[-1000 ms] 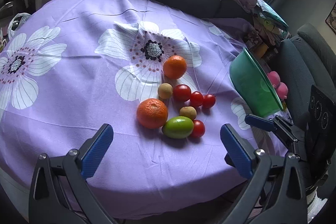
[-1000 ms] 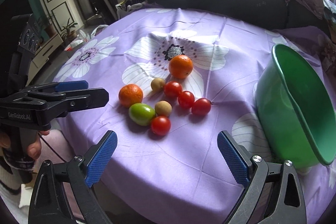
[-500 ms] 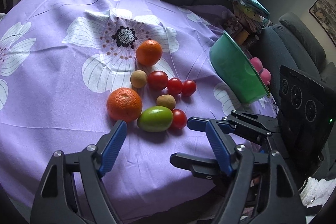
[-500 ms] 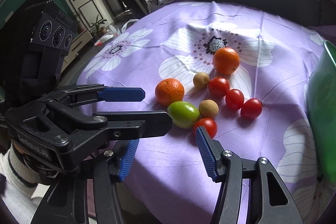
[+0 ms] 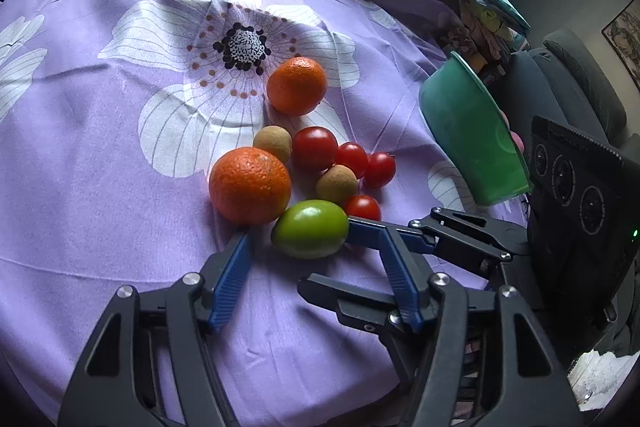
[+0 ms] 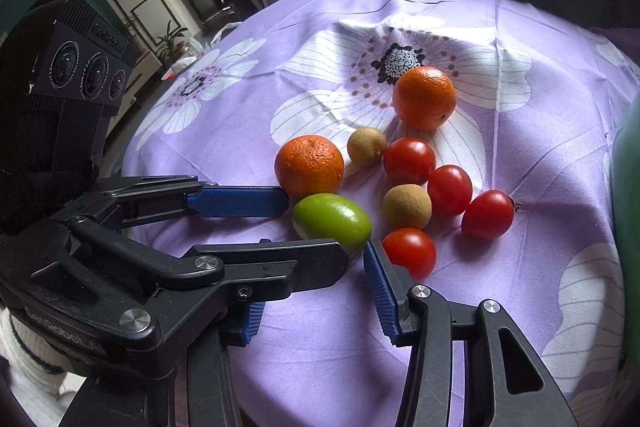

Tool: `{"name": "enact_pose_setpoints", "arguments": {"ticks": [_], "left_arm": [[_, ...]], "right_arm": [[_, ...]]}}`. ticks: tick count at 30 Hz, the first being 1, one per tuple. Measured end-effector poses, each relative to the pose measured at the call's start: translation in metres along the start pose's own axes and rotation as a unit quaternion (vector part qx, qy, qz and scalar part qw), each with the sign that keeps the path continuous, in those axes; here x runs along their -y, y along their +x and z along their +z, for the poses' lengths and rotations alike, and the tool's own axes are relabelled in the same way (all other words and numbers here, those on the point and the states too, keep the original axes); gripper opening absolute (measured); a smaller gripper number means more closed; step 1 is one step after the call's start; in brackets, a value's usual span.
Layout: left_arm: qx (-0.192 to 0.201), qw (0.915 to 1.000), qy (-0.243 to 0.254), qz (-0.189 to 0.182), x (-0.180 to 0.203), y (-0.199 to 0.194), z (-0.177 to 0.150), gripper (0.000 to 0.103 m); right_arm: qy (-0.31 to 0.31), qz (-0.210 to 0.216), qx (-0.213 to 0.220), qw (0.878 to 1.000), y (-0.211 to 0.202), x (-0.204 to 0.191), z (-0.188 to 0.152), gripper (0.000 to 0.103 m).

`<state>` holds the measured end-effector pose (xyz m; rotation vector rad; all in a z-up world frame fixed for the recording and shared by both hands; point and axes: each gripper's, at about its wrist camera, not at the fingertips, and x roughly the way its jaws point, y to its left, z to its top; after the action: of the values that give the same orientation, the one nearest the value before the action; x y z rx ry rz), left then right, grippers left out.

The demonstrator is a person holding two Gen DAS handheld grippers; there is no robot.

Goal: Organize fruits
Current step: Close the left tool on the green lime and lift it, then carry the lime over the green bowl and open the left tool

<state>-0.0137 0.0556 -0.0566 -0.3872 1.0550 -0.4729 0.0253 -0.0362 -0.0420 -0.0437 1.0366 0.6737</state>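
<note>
We see the smooth oval green fruit point(image 5: 310, 233) lying at the near edge of the fruit cluster on the purple floral-clothed surface point(image 5: 100, 155), touching a dimpled orange point(image 5: 250, 185). Our left gripper point(image 5: 314, 255) and right gripper point(image 6: 316, 275) both reach toward it; their jaws have just been closing, released, gripping nothing. A green plastic bowl point(image 5: 472, 139) stands apart.

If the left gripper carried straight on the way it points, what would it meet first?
Most likely the green fruit, lying just ahead of the left gripper between its closing, still open jaws; depth is uncertain, though nothing sits nearer.
</note>
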Motion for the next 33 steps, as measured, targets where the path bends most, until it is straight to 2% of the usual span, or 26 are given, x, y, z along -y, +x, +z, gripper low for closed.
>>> {"name": "enact_pose_setpoints", "arguments": {"ticks": [3, 5, 8, 10, 11, 20, 28, 33], "left_arm": [[-0.001, 0.9999, -0.008, -0.010, -0.004, 0.002, 0.003, 0.063], [-0.001, 0.9999, -0.010, -0.011, -0.005, 0.003, 0.006, 0.051], [-0.001, 0.9998, -0.015, -0.010, -0.008, 0.003, 0.008, 0.044], [0.000, 0.9998, -0.017, -0.008, -0.011, 0.004, 0.009, 0.041], [0.000, 0.9998, -0.018, -0.006, -0.011, 0.004, 0.010, 0.039], [0.005, 0.9999, -0.003, 0.009, -0.004, -0.004, 0.012, 0.039], [0.020, 0.9993, 0.031, 0.007, 0.033, -0.011, 0.023, 0.039], [0.032, 0.9970, 0.071, 0.000, 0.068, -0.013, 0.035, 0.039]], "right_arm": [[-0.003, -0.006, 0.001, 1.000, 0.002, 0.001, 0.003, 0.049], [-0.003, -0.010, 0.001, 1.000, 0.004, 0.002, 0.007, 0.049], [-0.002, -0.009, 0.000, 1.000, 0.007, 0.005, 0.010, 0.048], [-0.007, -0.012, -0.001, 1.000, 0.009, 0.005, 0.011, 0.041], [-0.008, -0.011, -0.001, 1.000, 0.009, 0.006, 0.011, 0.041], [-0.012, -0.004, 0.010, 1.000, 0.006, 0.003, 0.008, 0.039], [-0.005, -0.012, 0.048, 0.999, -0.027, 0.005, 0.007, 0.040], [0.006, -0.027, 0.083, 0.996, -0.058, 0.014, 0.007, 0.040]]}}
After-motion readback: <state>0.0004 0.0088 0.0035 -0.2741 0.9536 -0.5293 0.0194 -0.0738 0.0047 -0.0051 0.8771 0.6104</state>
